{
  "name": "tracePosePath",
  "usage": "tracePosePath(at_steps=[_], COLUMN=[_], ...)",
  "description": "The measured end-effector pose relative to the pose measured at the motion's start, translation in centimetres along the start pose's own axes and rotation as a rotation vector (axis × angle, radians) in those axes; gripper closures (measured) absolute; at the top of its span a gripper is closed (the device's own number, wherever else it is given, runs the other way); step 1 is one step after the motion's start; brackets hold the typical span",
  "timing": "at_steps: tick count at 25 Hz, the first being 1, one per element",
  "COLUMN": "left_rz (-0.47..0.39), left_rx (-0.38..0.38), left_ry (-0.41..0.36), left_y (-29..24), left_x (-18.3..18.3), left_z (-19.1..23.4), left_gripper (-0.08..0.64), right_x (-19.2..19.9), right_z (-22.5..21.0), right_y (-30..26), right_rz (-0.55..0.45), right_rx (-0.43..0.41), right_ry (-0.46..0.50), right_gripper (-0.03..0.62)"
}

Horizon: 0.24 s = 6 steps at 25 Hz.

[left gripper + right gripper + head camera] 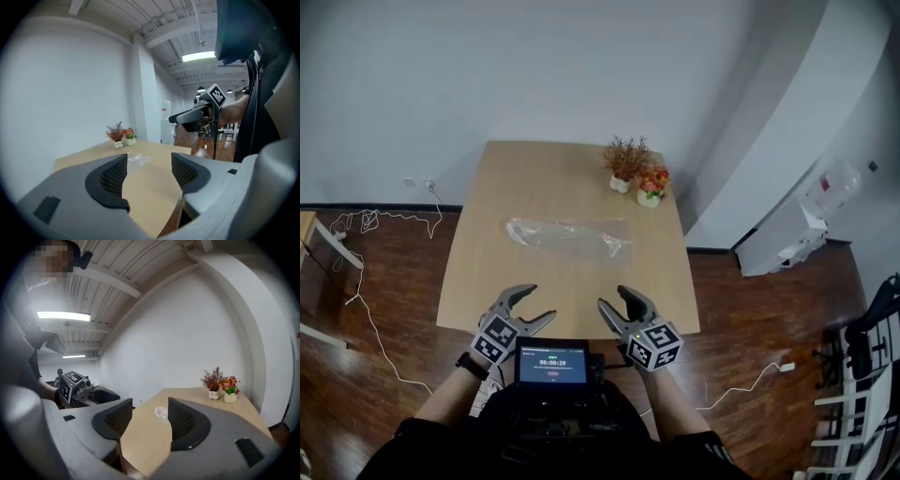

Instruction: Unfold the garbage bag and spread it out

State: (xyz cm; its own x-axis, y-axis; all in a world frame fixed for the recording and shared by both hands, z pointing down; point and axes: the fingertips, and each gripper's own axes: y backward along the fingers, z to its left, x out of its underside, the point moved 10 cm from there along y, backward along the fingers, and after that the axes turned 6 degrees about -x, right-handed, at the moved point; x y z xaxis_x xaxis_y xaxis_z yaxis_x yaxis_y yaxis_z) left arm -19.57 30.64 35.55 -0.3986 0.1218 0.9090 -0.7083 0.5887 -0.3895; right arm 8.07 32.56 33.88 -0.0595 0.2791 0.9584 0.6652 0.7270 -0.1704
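With my left gripper (539,302) and right gripper (612,297) both gaping empty at the table's (487,281) near edge, I should reach for opposite ends of the garbage bag (570,236) lying mid-table, pinching thin plastic only.

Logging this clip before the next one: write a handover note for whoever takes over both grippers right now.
Left gripper: open and empty, over the near edge of the light wooden table.
Right gripper: open and empty, beside the left one.
Clear plastic garbage bag: lies mid-table as a flat folded strip, beyond both grippers and touched by neither.
Two small potted plants: at the far right corner, apart from the bag.
Done: nothing visible yet.
Left: reach the bag, unfold it and spread it out flat.
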Motion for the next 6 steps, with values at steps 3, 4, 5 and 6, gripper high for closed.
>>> tracePosePath(at_steps=[3,4,5,6], left_rz=[-0.009,-0.011,-0.014,-0.017], left_rx=[0.000,0.000,0.001,0.001], left_ry=[-0.008,-0.011,-0.014,-0.015], left_y=[-0.26,-0.36,-0.45,-0.54], left_x=[-0.45,-0.56,-0.65,-0.73], left_z=[0.43,0.52,0.58,0.63], left_gripper=[0.256,0.258,0.258,0.258], right_x=[-0.34,-0.42,-0.49,-0.56], right_z=[-0.02,-0.03,-0.05,-0.08], right_y=[-0.12,-0.14,-0.15,-0.16], right_rz=[-0.013,-0.016,-0.018,-0.021], right_rx=[0.000,0.001,0.002,0.003], right_ry=[0.000,0.002,0.004,0.007], right_gripper=[0.333,0.333,0.333,0.334])
